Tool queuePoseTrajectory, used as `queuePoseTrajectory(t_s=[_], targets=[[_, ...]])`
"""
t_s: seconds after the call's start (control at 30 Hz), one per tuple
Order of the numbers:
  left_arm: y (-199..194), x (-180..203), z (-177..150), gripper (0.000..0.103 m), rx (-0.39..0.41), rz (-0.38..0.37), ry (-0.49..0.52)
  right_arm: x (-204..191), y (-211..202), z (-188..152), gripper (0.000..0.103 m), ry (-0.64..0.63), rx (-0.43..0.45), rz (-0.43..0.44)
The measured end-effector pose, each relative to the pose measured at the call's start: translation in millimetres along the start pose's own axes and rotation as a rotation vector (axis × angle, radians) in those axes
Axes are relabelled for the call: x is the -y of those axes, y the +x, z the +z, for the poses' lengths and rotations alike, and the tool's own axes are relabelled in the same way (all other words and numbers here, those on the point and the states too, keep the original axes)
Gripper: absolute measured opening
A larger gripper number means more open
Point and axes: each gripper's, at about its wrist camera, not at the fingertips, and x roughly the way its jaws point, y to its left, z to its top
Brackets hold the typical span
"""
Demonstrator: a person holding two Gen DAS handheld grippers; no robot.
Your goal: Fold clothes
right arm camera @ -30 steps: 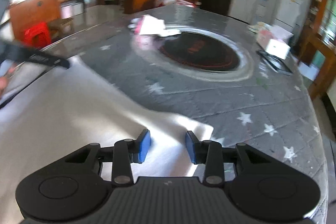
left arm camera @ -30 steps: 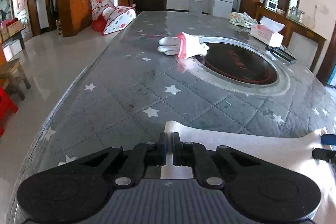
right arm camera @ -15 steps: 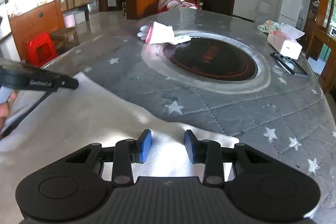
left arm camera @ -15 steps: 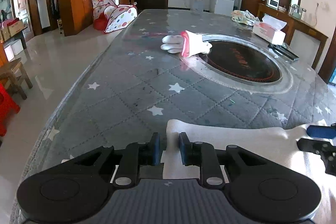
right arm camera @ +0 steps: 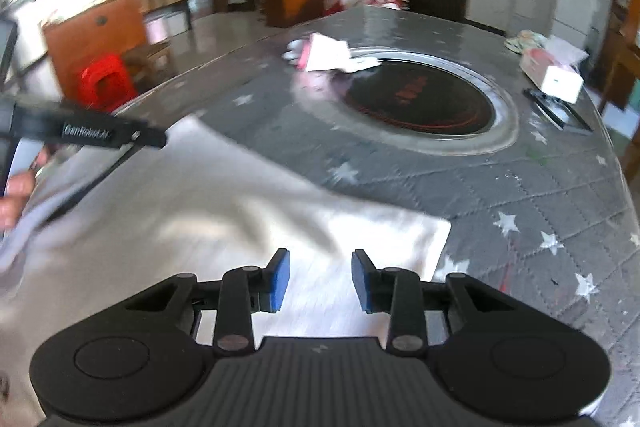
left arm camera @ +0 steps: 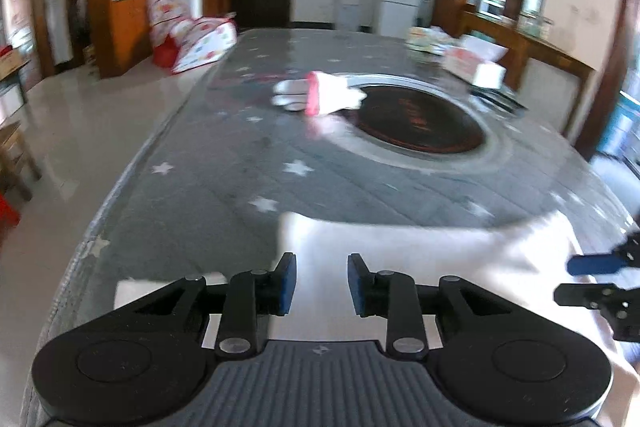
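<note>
White cloth under both tongs

Left tongs (left arm camera: 322,279) and right tongs (right arm camera: 318,277) hang spread above the white cloth (right arm camera: 192,223) on the table (right arm camera: 540,195), gripping nothing.

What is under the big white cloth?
The white cloth lies on the grey quilted table cover with white stars, which shows all around its far edge. Whatever sits directly beneath the cloth's middle is covered and cannot be seen.

i see soft white cloth (right arm camera: 192,227) lying smooth on the grey quilted table cover (right arm camera: 520,195), under a glossy clear sheet. my left gripper (left arm camera: 322,279) and right gripper (right arm camera: 318,279) look like matt black plastic with blue pads (right arm camera: 279,277).
</note>
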Motion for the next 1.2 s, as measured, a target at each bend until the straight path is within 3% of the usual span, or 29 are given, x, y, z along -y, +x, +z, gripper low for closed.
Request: queuePoseTrajectory(t_s=[0.17, 0.3, 0.53, 0.77, 0.87, 0.93, 1.1, 1.2], targets=[[-29, 21, -26, 0.031, -0.024, -0.110, 0.058, -20, -31, -23, 0.033, -0.090, -0.014, 0.050], [-46, 32, -50, 0.031, -0.039, -0.147, 0.097, -33, -45, -42, 0.033, -0.140, -0.038, 0.084], [-64, 16, -80, 0.035, -0.057, -0.089, 0.085, -27, -50, -60, 0.032, -0.106, -0.057, 0.051], [-88, -10, -93, 0.035, -0.022, -0.071, 0.064, -33, -52, -63, 0.033, -0.130, -0.060, 0.022], [-95, -14, -92, 0.037, -0.003, -0.078, 0.060, -34, -52, -63, 0.033, -0.131, -0.059, 0.015], [-96, -16, -89, 0.045, 0.014, -0.038, 0.059, -34, -52, -64, 0.034, -0.129, -0.059, 0.013], [-91, -24, -76, 0.045, 0.030, 0.021, 0.012, -36, -52, -64, 0.034, -0.127, -0.057, 0.004], [-80, -29, -63, 0.045, 0.042, 0.092, 0.011, -36, -52, -64, 0.034, -0.124, -0.057, 0.003]])
